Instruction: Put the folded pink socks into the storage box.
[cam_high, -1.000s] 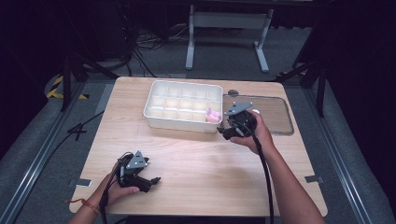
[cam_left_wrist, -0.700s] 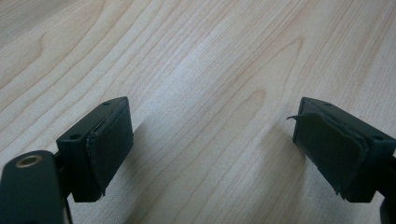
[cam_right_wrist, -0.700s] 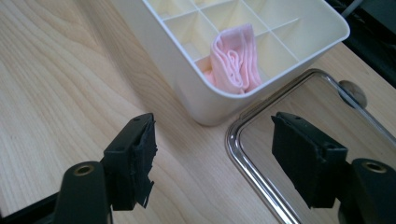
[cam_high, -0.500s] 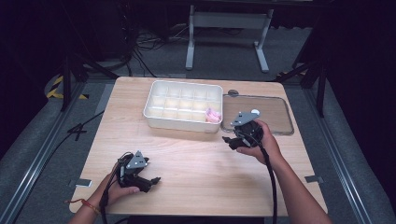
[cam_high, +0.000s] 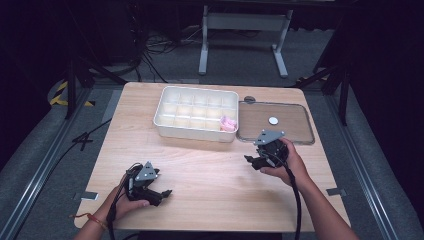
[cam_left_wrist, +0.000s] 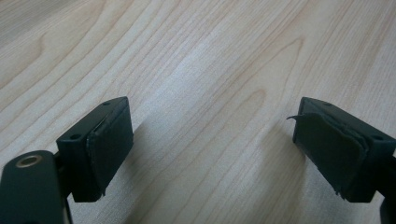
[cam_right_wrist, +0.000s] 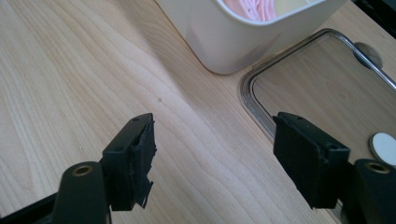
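A white compartment tray (cam_high: 165, 125) stands at the back middle of the wooden table, with a pink item (cam_high: 228, 123) in its near right compartment. The tray's corner (cam_right_wrist: 233, 46) and the pink item (cam_right_wrist: 250, 7) also show in the right gripper view. A clear lid (cam_high: 295, 131) with a white disc (cam_high: 273, 120) lies flat right of the tray. My right gripper (cam_high: 251, 161) hovers open just in front of the lid, nothing between its jaws (cam_right_wrist: 212, 156). My left gripper (cam_high: 162, 195) rests open near the front left edge, over bare wood (cam_left_wrist: 210, 144).
The lid's rim (cam_right_wrist: 254, 107) lies close beside the right gripper's far jaw. A small grey round fitting (cam_high: 249, 99) sits in the table behind the lid. Dark floor, cables and a metal stand surround the table.
My right gripper has moved away from the tray's right corner, toward the front of the table and a little down. The left gripper has stayed put.
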